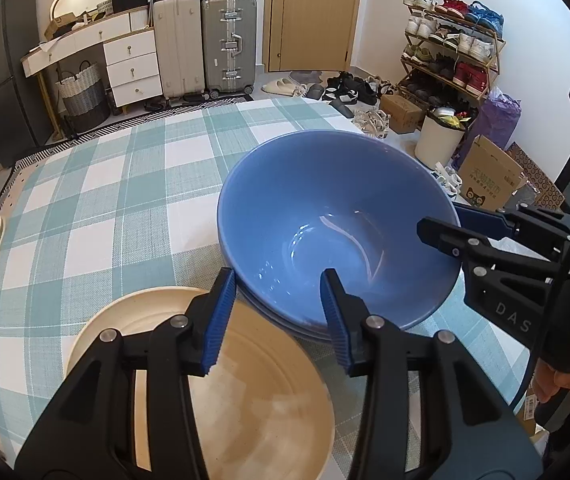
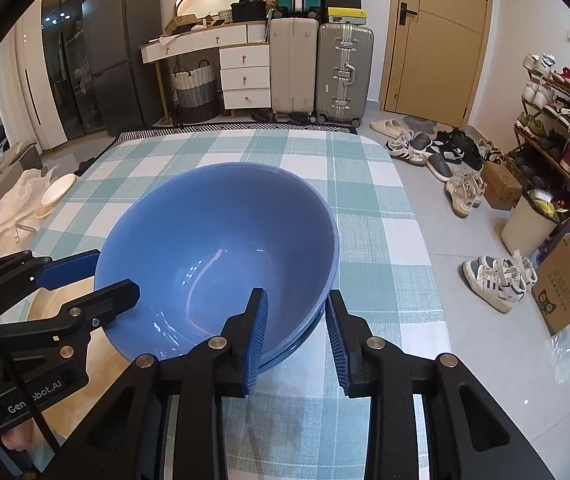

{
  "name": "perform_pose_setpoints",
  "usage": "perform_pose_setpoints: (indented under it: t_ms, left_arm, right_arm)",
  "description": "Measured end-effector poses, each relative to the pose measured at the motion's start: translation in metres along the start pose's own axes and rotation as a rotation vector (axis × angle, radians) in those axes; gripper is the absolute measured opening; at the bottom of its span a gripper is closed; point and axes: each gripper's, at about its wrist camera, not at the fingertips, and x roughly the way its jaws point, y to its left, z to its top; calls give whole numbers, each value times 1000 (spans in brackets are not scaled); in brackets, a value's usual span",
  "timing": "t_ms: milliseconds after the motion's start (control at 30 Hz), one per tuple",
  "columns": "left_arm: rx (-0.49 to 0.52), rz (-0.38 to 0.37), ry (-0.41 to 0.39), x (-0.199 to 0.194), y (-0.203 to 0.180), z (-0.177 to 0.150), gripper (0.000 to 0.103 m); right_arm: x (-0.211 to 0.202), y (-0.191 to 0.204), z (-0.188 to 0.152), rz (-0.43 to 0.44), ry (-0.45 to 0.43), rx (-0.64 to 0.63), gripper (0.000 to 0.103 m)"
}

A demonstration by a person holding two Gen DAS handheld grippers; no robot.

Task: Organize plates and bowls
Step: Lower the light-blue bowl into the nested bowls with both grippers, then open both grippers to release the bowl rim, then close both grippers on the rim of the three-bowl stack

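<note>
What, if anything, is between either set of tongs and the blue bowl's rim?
Nothing visible. The left tongs and the right tongs each straddle the rim of the blue bowl, one finger inside and one outside. The cream plate lies beside the blue stack, under the left tongs, not in between.

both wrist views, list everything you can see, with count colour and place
tablecloth: one, teal and white check, foreground
blue bowls: nested stack, at least two, blue, middle of the tablecloth
cream plate: one, cream, beside the bowls, under the left gripper
cream dish: one, cream, by the tablecloth's left edge
suitcases: three, beige, silver, teal, far wall
shoe rack: one, full of shoes, right wall
left gripper: one, black, blue pads, astride the bowls' rim
right gripper: one, same colours, astride the opposite rim
</note>
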Motion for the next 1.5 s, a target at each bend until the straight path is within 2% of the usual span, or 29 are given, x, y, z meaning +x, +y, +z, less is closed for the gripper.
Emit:
perform_pose_setpoints:
  t_ms: [300, 400, 500, 533, 567, 667, 800, 833, 867, 1133, 1500]
  left_arm:
    - [-17, -35, 12, 1, 3, -2, 43]
    - [-18, -54, 6, -2, 6, 0, 50]
    - [-18, -75, -21, -8, 11, 2, 64]
    - [-20, -81, -30, -11, 12, 3, 73]
    - [-21, -84, -37, -13, 14, 4, 75]
    - [-23, -76, -52, -17, 21, 9, 78]
    - [-37, -70, -62, -21, 32, 14, 87]
    - [-47, -75, -63, -21, 36, 16, 95]
    - [-58, -84, -68, -20, 39, 17, 101]
    - [-101, -108, -53, -9, 58, 24, 101]
    - [-175, -135, 36, 39, 69, 18, 101]
  right_arm:
    - [1, -1, 0, 29, 2, 4, 37]
    - [-3, -2, 0, 42, -9, 6, 47]
    - [-8, -4, 1, 49, -24, 13, 52]
    - [-10, -5, 2, 50, -30, 21, 58]
    - [-11, -7, 2, 56, -34, 29, 67]
    - [-18, -11, 4, 89, -57, 55, 81]
    - [-26, -16, 6, 76, -90, 75, 94]
    - [-27, -17, 7, 79, -95, 84, 99]
    - [-28, -18, 7, 87, -101, 91, 100]
    - [-18, -27, 8, 116, -80, 147, 102]
    - [19, -32, 1, 195, -6, 193, 102]
